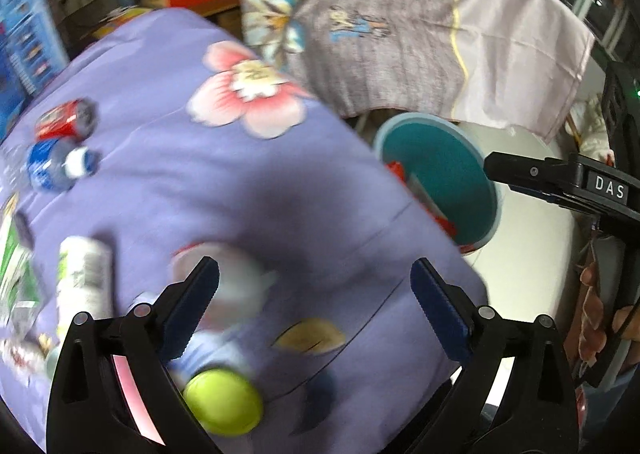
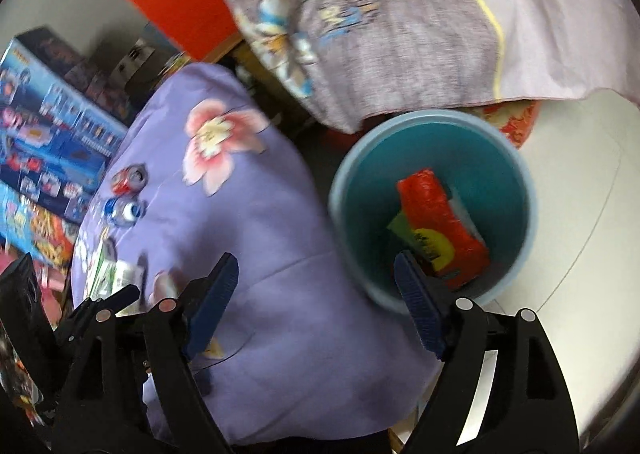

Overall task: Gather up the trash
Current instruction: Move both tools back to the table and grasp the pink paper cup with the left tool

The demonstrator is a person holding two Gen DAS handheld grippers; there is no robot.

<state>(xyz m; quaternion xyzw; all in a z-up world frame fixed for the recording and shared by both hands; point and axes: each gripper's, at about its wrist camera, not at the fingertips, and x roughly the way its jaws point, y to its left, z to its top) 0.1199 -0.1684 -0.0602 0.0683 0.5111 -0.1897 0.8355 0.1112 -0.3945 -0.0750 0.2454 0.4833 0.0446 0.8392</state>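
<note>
Lilac cloth with pink flowers point(image 1: 224, 181) covers the table, and most of the trash lies on its left side: a red can point(image 1: 66, 119) at the far left, a blue and white can point(image 1: 56, 165) just near of it, and a white bottle with a green label point(image 1: 84, 278) nearer still. A yellow-green ball-like item point(image 1: 223, 402) sits close to the left gripper point(image 1: 314, 308), whose jaws are spread wide with nothing between them; a blurred white and blue item lies just beyond its left finger. To the right of the table stands a teal bin point(image 2: 434, 125) on a white floor point(image 2: 580, 173), holding a red packet point(image 2: 440, 217) with a yellow patch. The right gripper point(image 2: 316, 294) hangs over the table edge and the bin's near rim, its jaws also wide apart and holding nothing. A grey printed cloth point(image 2: 380, 25) hangs beyond the bin.
</note>
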